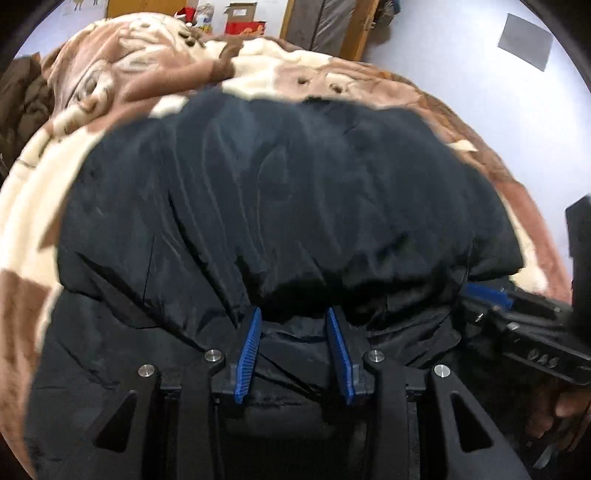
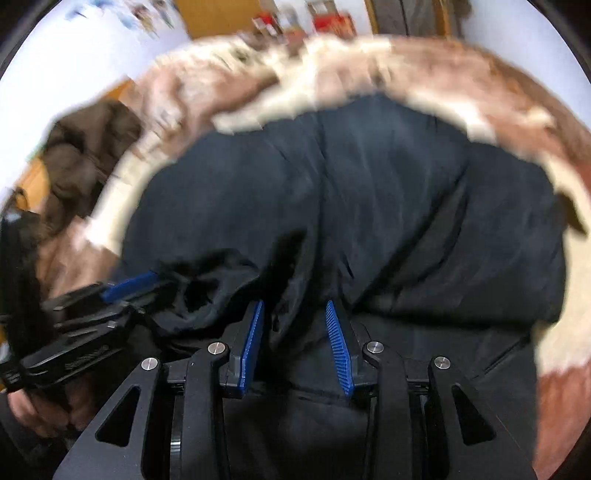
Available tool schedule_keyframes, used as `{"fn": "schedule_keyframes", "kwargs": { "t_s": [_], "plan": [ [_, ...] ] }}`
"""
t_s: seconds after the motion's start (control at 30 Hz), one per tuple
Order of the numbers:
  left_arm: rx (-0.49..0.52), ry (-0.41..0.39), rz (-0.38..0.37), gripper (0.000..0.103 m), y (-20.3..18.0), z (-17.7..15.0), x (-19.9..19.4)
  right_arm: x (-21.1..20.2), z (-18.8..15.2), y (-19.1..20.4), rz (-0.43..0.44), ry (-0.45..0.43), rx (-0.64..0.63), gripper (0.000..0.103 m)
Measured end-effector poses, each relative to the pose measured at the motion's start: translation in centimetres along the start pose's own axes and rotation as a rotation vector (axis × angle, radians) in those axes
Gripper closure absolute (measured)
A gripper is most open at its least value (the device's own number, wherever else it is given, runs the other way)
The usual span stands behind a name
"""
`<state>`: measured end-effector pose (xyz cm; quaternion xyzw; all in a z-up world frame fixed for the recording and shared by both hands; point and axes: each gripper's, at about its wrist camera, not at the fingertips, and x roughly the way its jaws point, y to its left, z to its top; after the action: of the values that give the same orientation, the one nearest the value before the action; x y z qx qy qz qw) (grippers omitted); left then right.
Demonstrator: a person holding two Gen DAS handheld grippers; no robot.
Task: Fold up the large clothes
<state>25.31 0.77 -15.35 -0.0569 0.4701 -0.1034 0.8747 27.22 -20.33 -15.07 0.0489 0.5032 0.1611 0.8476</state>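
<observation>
A large black padded jacket lies folded over on a brown and cream blanket. My left gripper has its blue fingers apart, with the jacket's near fold bunched between them. My right gripper also has its fingers apart over the jacket, black fabric between them. The right gripper also shows at the right edge of the left wrist view. The left gripper also shows at the left of the right wrist view, its fingers against the jacket's edge. Whether either one pinches the cloth is unclear.
A dark brown garment lies heaped at the blanket's left side. Boxes and a wooden door frame stand against the far wall. A pale floor lies beyond the blanket on the right. The right wrist view is motion-blurred.
</observation>
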Motion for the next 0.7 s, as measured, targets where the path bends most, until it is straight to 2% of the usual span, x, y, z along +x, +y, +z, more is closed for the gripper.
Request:
{"fn": "schedule_keyframes", "kwargs": {
  "t_s": [0.07,0.33,0.57,0.7],
  "plan": [
    [-0.003,-0.006,0.007,0.063,0.1,0.0,0.7,0.9,-0.1,-0.7,0.019,-0.015,0.018,0.067],
    [0.006,-0.017,0.038,0.063,-0.2,0.2,1.8,2.2,0.2,-0.4,0.006,-0.041,-0.006,0.067],
    [0.013,-0.02,0.058,0.063,-1.5,0.1,2.0,1.9,-0.5,-0.4,-0.001,-0.048,-0.012,0.067],
    [0.003,-0.016,0.06,0.064,-1.9,0.2,1.5,1.2,-0.2,-0.1,0.002,-0.021,-0.013,0.067]
  ]
}}
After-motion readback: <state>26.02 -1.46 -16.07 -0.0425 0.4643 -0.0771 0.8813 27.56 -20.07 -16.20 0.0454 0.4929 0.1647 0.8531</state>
